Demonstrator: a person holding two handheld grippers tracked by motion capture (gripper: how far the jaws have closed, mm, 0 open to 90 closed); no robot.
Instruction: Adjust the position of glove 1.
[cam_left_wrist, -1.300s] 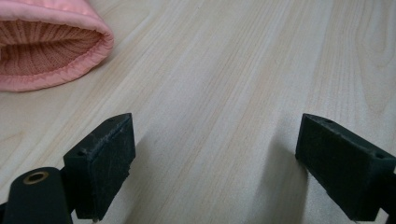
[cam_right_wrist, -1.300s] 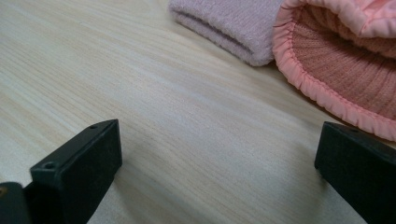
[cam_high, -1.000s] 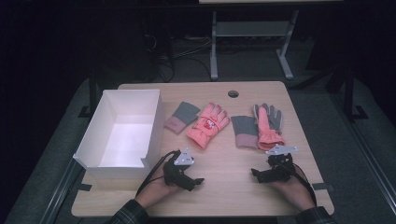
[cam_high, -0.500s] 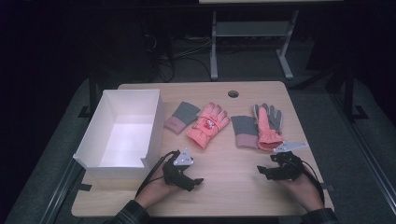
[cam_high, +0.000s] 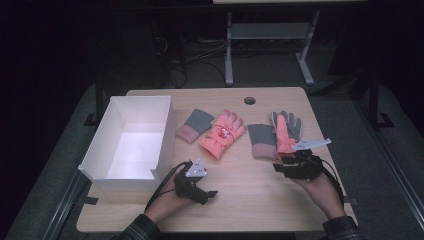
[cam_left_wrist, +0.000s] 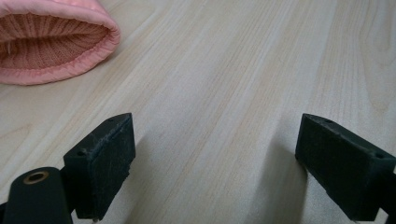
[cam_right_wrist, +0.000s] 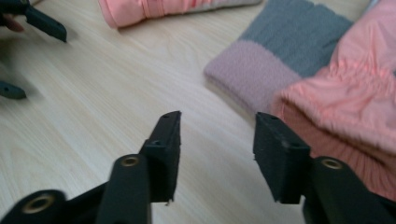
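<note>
Two glove pairs lie mid-table. On the left, a salmon-pink glove (cam_high: 222, 134) lies beside a grey glove with a pink cuff (cam_high: 194, 125). On the right, a second salmon glove (cam_high: 284, 132) lies over grey gloves (cam_high: 260, 140). My right gripper (cam_high: 278, 167) hovers just in front of the right pair, open, nothing between its jaws. In the right gripper view (cam_right_wrist: 217, 144) the grey-pink cuff (cam_right_wrist: 275, 60) and salmon cuff (cam_right_wrist: 345, 107) lie just ahead. My left gripper (cam_high: 207, 196) rests open near the front edge. The left gripper view (cam_left_wrist: 215, 158) shows bare wood and a salmon cuff (cam_left_wrist: 51, 42).
An open white box (cam_high: 95, 165) stands at the table's left, its near right corner close to my left hand. A round cable hole (cam_high: 249, 100) sits at the table's back edge. Bare wood lies between the two grippers. The left gripper (cam_right_wrist: 37, 21) is visible far off in the right gripper view.
My right gripper has shifted slightly right and forward, closer to the cuffs of the right glove pair. The left gripper and the gloves have stayed put.
</note>
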